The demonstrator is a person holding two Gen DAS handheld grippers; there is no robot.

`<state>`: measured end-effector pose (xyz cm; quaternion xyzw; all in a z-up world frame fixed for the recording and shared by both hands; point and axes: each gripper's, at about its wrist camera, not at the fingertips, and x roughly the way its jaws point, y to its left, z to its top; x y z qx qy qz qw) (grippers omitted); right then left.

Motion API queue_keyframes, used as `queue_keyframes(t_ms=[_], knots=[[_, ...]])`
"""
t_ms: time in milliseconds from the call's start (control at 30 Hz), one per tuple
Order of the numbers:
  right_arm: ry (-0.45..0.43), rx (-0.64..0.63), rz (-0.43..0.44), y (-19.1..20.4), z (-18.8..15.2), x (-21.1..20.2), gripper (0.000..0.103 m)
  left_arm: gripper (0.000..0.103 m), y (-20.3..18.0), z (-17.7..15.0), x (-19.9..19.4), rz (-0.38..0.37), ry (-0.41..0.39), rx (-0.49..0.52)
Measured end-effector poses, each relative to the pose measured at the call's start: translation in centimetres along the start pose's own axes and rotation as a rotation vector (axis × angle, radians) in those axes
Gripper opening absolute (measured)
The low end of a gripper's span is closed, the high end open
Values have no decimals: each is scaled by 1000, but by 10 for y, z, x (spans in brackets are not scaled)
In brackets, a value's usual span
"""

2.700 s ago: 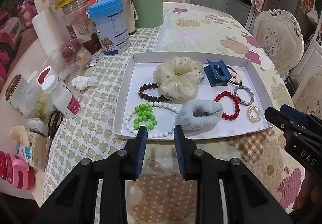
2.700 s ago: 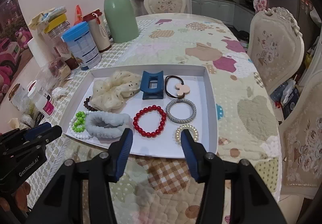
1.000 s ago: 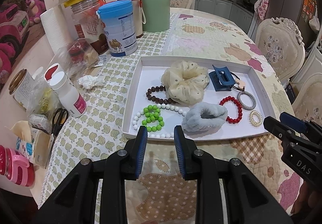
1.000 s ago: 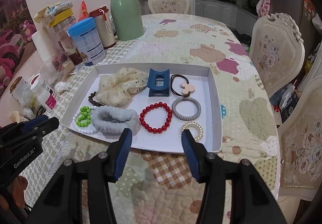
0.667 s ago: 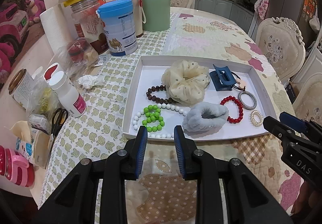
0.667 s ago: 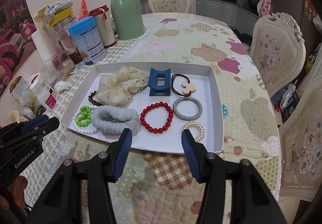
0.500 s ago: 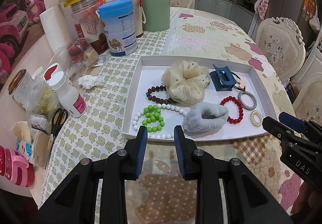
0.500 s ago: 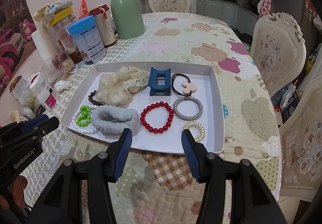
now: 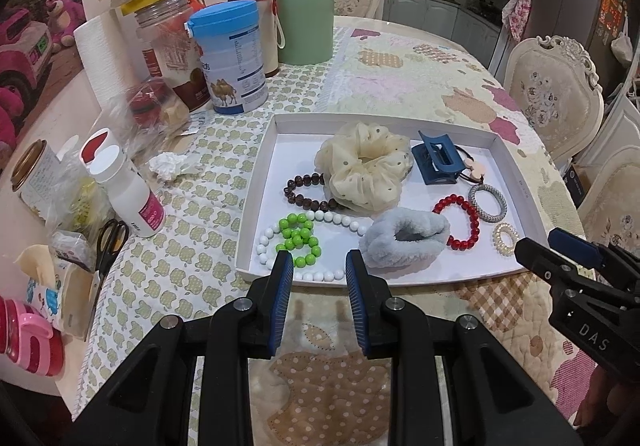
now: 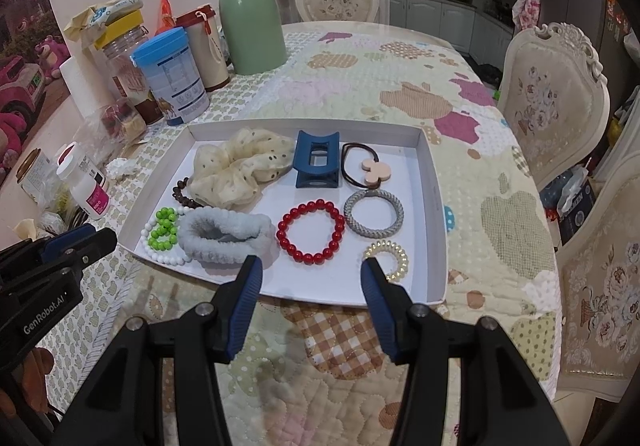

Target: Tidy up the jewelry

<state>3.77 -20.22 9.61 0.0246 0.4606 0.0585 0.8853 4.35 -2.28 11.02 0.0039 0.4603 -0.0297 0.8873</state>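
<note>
Both tools, left point(image 9: 316, 274) and right point(image 10: 311, 278), hang parted and empty before the shallow white cardboard tray point(image 10: 434, 205), where the glossy red bead bracelet point(image 10: 311, 231) lies flat, likely light, hard, slippery, best pinched across its near arc.

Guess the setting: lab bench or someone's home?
Most likely a home dining room: a quilted tablecloth on a big table, ornate upholstered chairs around it, and kitchen cabinets behind.
</note>
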Motion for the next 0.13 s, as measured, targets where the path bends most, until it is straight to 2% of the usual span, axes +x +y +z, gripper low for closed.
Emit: queue_keyframes(t_ms=[133], knots=[[7, 15, -8, -10, -3, 4, 53, 8, -3, 1, 1, -6, -13, 7]])
